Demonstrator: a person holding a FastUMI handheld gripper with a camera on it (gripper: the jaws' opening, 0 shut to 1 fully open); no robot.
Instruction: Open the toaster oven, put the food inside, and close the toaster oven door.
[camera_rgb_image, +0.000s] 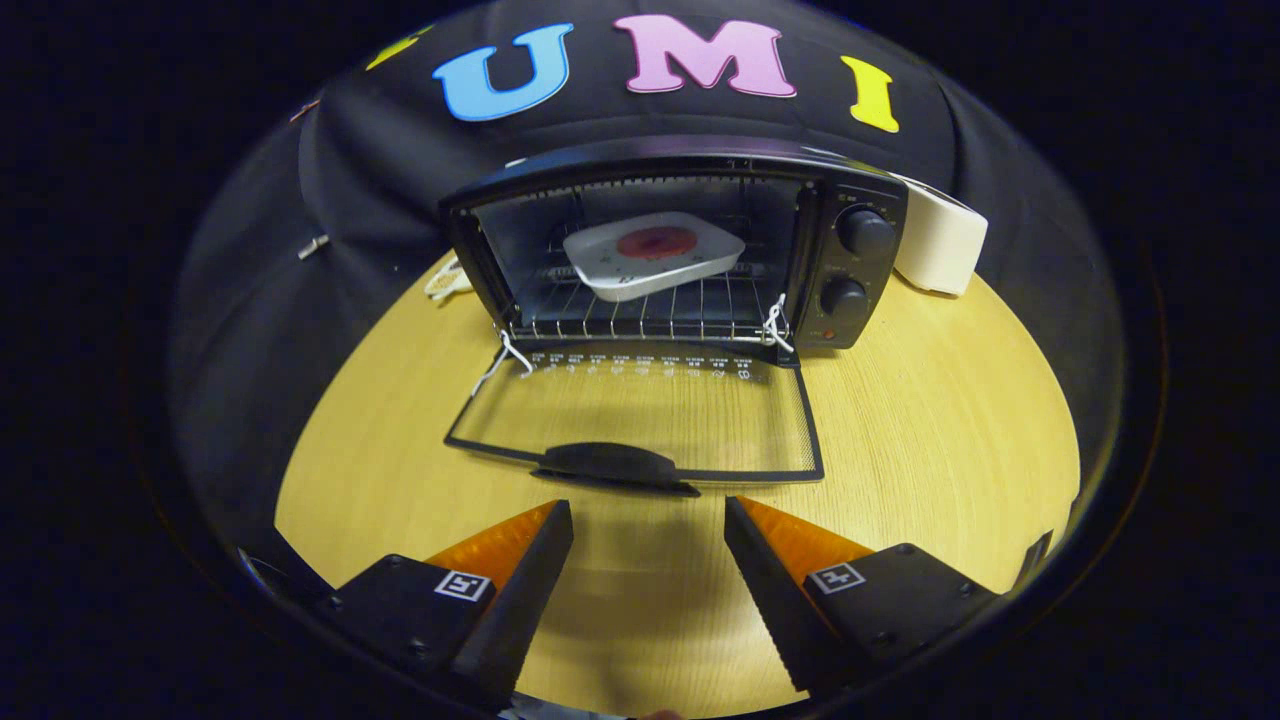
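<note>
A black toaster oven (680, 250) stands at the back of the round wooden table (950, 430). Its glass door (640, 420) lies folded down flat toward me, with the black handle (610, 465) at its front edge. Inside, on the wire rack (640, 315), rests a white tray (655, 255) holding a round reddish piece of food (650, 242). My gripper (648, 520) is open and holds nothing. It hovers over the table just short of the door handle, which lies just ahead of the gap between the fingers.
Two black knobs (862, 232) sit on the oven's right panel. A white box-like appliance (938, 240) stands behind the oven to its right. A small pale object (447, 280) lies by the oven's left side.
</note>
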